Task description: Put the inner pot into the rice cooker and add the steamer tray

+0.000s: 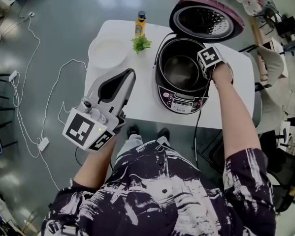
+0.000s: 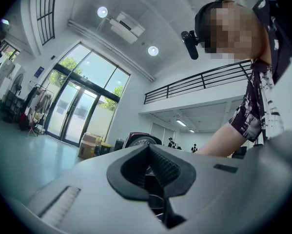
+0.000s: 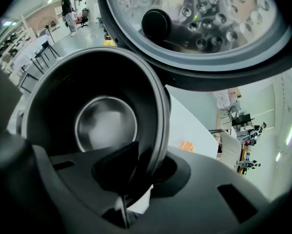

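Observation:
The dark rice cooker (image 1: 180, 102) stands open on the white table (image 1: 137, 102), its lid (image 1: 206, 18) tipped back. The inner pot (image 1: 179, 70) sits inside it, dark with a shiny bottom (image 3: 104, 121). My right gripper (image 1: 206, 75) points down at the pot's right rim. That rim (image 3: 158, 130) runs between its jaws, which stand slightly apart (image 3: 143, 155). A white round steamer tray (image 1: 108, 50) lies at the table's back left. My left gripper (image 1: 131, 73) hovers over the table's front left, jaws together and holding nothing (image 2: 146, 150).
An orange bottle (image 1: 140, 23) and a small green plant (image 1: 141, 43) stand behind the tray, next to the cooker. The cooker's cord (image 1: 196, 132) hangs over the front edge. White cables (image 1: 44, 107) trail on the floor at left. Chairs (image 1: 285, 132) stand at right.

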